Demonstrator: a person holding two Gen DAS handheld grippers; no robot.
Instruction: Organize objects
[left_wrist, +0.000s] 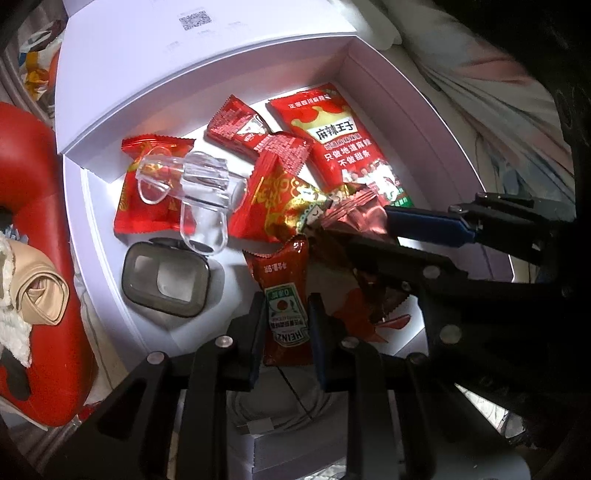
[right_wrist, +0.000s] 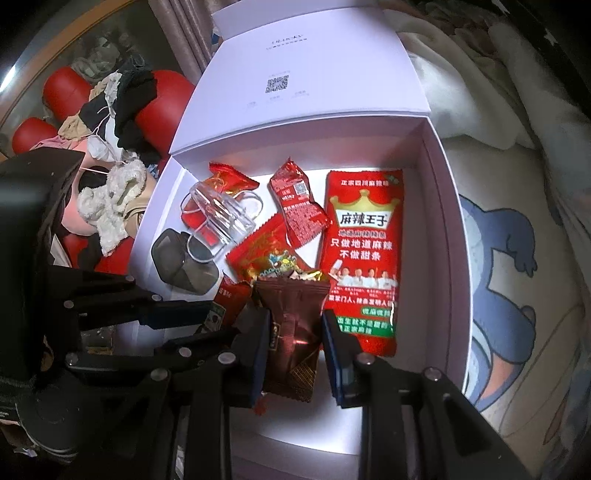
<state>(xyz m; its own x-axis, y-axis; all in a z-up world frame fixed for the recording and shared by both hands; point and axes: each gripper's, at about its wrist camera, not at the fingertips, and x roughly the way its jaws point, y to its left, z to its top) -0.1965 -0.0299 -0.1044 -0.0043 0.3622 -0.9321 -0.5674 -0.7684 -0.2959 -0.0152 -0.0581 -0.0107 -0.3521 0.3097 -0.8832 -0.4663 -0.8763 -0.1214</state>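
Over the open white box (right_wrist: 439, 206), the left gripper (left_wrist: 284, 325) is clamped on a ketchup sachet (left_wrist: 282, 295). The right gripper (right_wrist: 295, 332) stands narrowly parted around a brown wrapper (right_wrist: 291, 332); whether both pads press it is unclear.

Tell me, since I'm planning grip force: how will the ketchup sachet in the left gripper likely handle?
The ketchup sachet is a thin, glossy film pouch, so it probably flops beyond the left gripper and may slip. It looks small and flat, so likely light. Its torn-looking top edge suggests a hard squeeze might leak.
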